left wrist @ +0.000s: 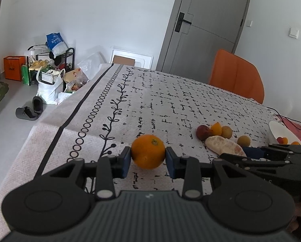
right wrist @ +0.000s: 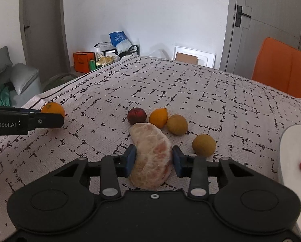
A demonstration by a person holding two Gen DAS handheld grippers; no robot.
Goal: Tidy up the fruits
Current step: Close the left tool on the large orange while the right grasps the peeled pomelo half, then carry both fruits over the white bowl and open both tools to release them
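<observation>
Pomelo wedge (right wrist: 151, 157) pinched in your right gripper (right wrist: 153, 159) | orange (left wrist: 148, 151) clamped by your left gripper (left wrist: 148, 159) | both tilted down.

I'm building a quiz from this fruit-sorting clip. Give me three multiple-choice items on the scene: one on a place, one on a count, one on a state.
1. Where is the white plate?
A. At the right edge of the right wrist view
B. On the orange chair
C. On the floor

2. How many loose fruits lie just beyond the peeled citrus segment in the right wrist view?
A. Two
B. Four
C. Seven

3. What is between the left tool's pads?
A. Nothing
B. The orange
C. A cherry

Answers:
1 A, its rim shows at the right edge, on the tablecloth.
2 B, one dark red, one orange and two tan fruits lie there.
3 B, both pads press the orange's sides.
</observation>
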